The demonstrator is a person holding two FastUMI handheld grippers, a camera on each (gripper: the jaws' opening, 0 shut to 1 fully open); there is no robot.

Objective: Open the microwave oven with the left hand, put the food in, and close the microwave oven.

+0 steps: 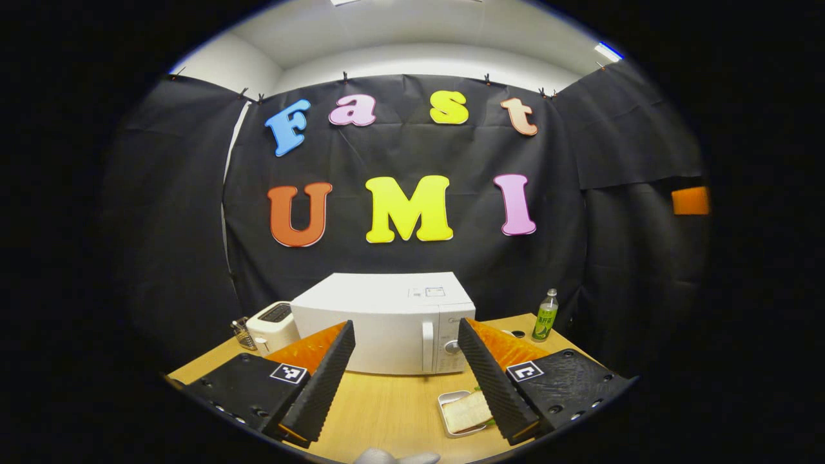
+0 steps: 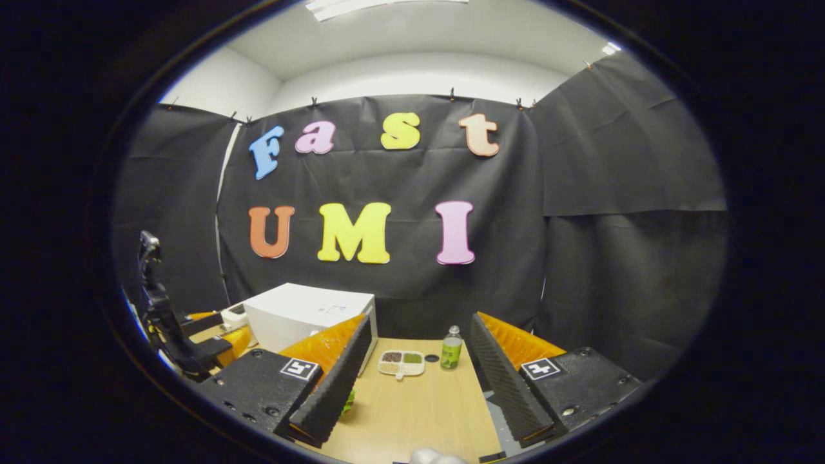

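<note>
The booth is hung with black cloth, and a light wooden worktop [image 1: 393, 406] carries every item. Read the left gripper view from left to right. At the far left stands a small wire basket [image 1: 241, 334], then a white two-slot toaster [image 1: 273, 324] just beside the white box-shaped microwave oven [image 1: 385, 325]. Its door is shut, and its vertical white handle [image 1: 427, 346] sits on the right part of the front, next to the control knob. In front of the oven and to the right lies the food, a slice of bread in a shallow white rectangular tray [image 1: 465, 412], partly covered by the near finger. A green plastic bottle [image 1: 545, 316] stands near the right rear corner.

Your left gripper [image 1: 406, 370] hangs above the worktop, well short of the oven, jaws spread wide and empty. Your right gripper [image 2: 417, 380] is likewise wide open and holds nothing; between its fingers you see a white divided dish with dry grains [image 2: 401, 363] beside the bottle.

Judged from this state, no step is complete: the door is closed and the food rests outside. Remaining are to take the handle with the left jaws, swing the door open, load the tray, and shut the door.
</note>
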